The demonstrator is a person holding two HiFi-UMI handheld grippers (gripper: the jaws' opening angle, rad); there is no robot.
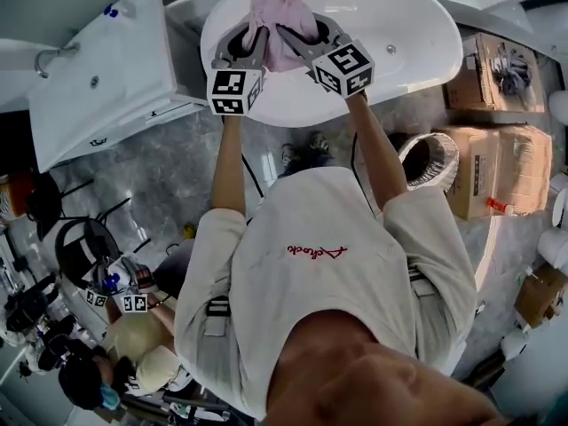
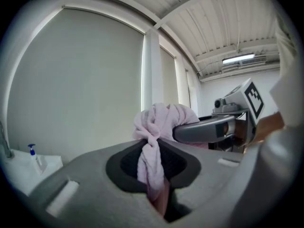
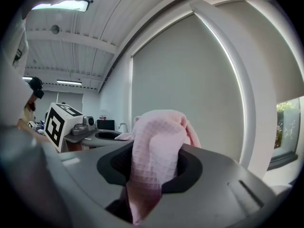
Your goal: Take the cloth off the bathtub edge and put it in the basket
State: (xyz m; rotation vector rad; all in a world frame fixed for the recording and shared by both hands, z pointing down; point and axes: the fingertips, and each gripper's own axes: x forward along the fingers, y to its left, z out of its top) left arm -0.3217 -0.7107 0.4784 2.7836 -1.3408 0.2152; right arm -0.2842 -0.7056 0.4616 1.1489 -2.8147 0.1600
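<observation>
The cloth (image 1: 282, 9), pink with a waffle weave, is bunched up between your two grippers. Both have hold of it at once. In the head view it shows over the far end of the white bathtub (image 1: 404, 56). In both gripper views only a window blind (image 2: 76, 80) and the ceiling lie behind it, so it hangs in the air and rests on nothing.

Your left gripper (image 1: 256, 35) has its jaws pressed onto a thin twisted strand of the cloth. The strand runs down through the gap between the dark pads, and the bulk of the fabric puffs out above and beyond the tips. Your right gripper (image 1: 287, 34) is clamped on a thicker fold. Its jaws stand a little wider, and the fold fills the space between them and spills over the tips. The two grippers angle in toward each other, so their tips nearly meet at the cloth and their marker cubes (image 1: 236, 91) sit side by side nearer to you.

The basket (image 1: 449, 154), round and pale with an open top, stands on the grey floor. It is beside the tub on your right, just next to two cardboard boxes (image 1: 497, 171) and well apart from the cloth. A second person (image 1: 133, 344) is at the lower left of the head view.
</observation>
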